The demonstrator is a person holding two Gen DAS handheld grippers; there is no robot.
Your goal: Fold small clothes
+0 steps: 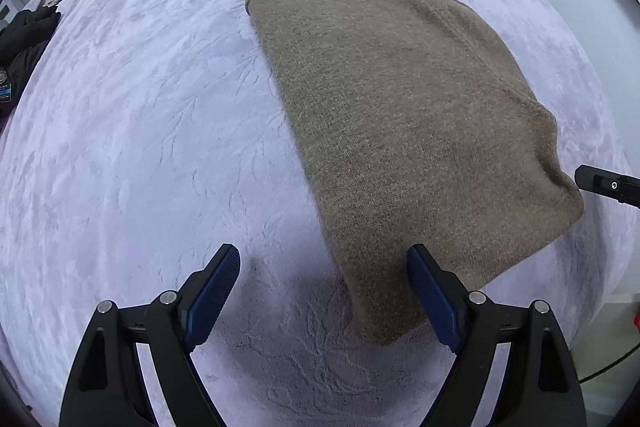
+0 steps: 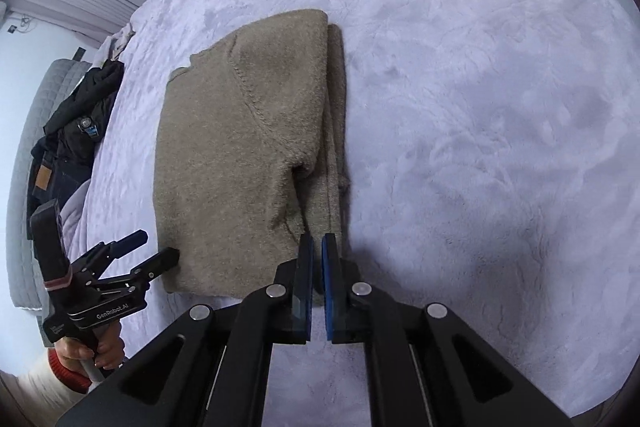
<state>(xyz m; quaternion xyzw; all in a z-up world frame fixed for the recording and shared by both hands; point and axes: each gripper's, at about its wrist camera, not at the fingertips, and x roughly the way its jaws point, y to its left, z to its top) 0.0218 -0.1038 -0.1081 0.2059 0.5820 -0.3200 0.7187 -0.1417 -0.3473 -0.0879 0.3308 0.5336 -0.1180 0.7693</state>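
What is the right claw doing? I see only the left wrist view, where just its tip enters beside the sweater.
Observer: The right claw is shut at the near edge of the sweater; I see no cloth between its pads.
Operator: Is the sweater's right side flat?
Observer: No, folded layers are stacked along it.
Operator: And my left claw?
Observer: The left claw is open, one fingertip at the sweater's near left corner.
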